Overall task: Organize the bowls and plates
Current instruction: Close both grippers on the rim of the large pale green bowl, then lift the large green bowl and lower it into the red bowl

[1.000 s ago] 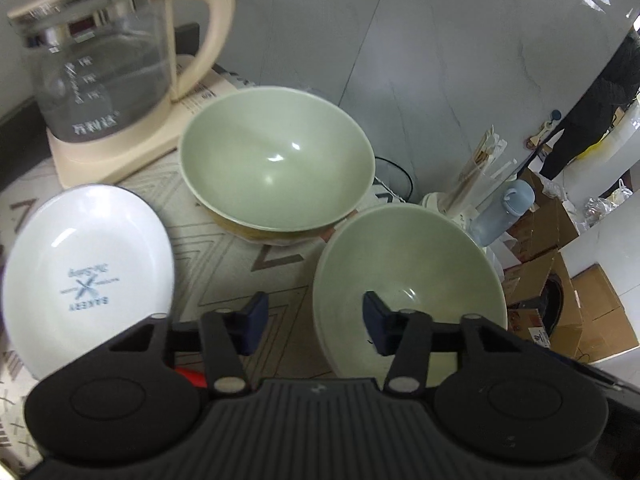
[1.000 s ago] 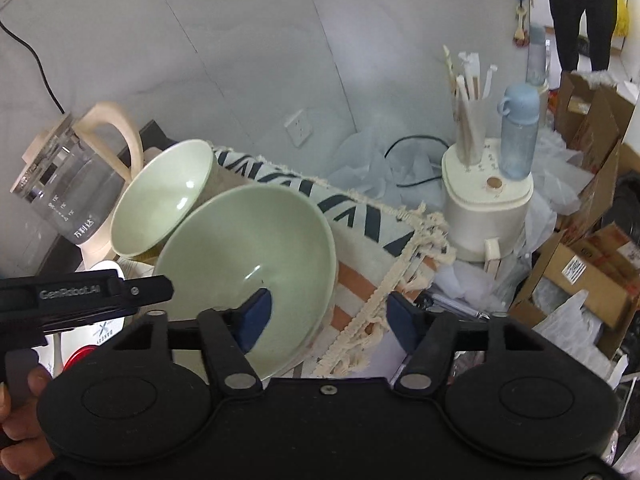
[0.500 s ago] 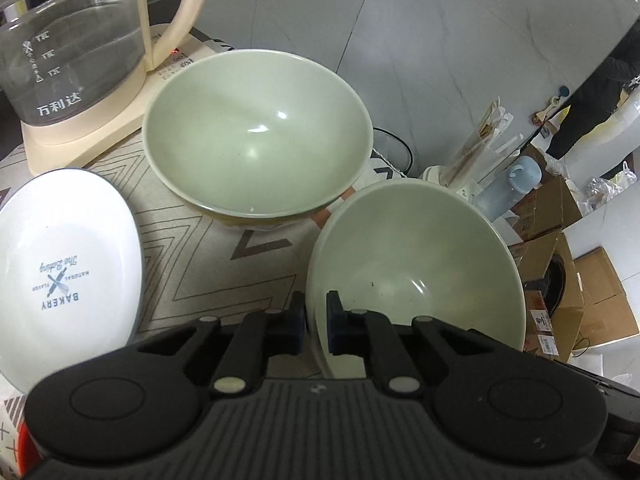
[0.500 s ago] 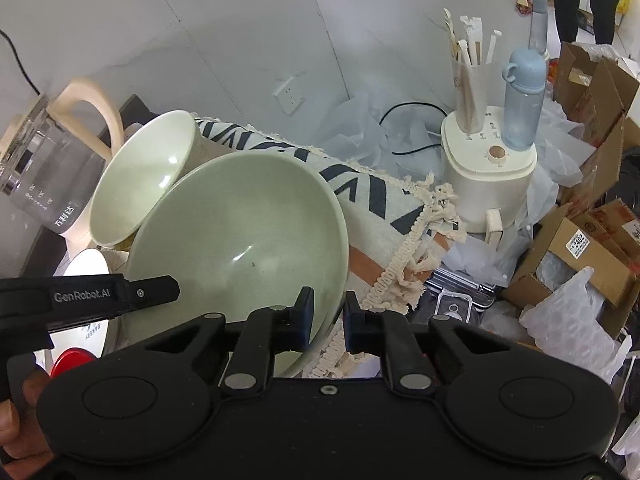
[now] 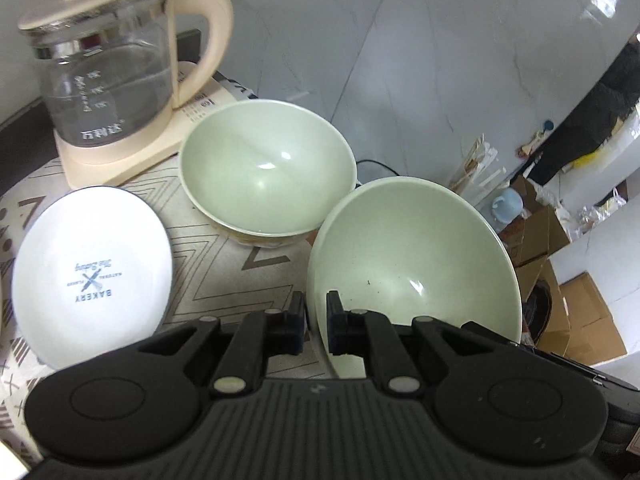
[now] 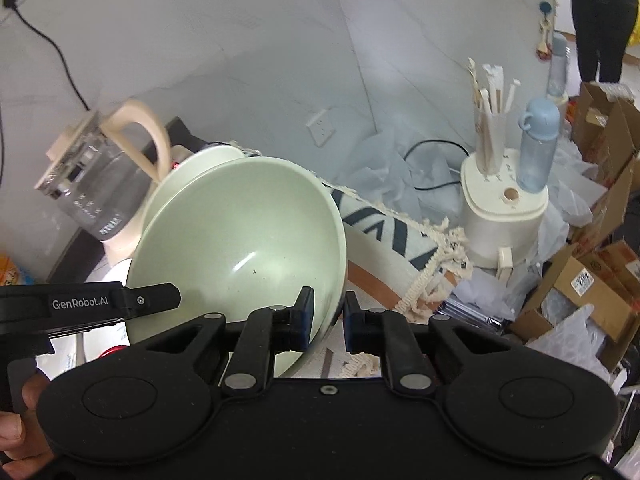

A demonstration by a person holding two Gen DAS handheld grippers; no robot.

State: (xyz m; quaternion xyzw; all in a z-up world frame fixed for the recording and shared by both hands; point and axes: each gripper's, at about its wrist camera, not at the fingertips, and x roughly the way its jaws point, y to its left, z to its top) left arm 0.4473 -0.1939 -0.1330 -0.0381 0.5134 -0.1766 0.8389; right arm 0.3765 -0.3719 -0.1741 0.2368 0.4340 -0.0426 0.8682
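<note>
Both grippers, left [image 5: 317, 322] and right [image 6: 328, 320], had jaws pinched tight on lifted green bowl [image 5: 416, 256] rim. Second bowl [image 5: 268, 188], white plate [image 5: 92, 276] unstacked on surface — barely started, I'd say.

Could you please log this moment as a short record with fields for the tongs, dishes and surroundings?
left tongs: shut on near green bowl, at its left rim
right tongs: shut on the same bowl's right rim
near green bowl: tilted, held by both
far green bowl: upright on patterned cloth
white plate: left of the bowls, printed BAKERY
glass kettle: behind the plate, on its base
</note>
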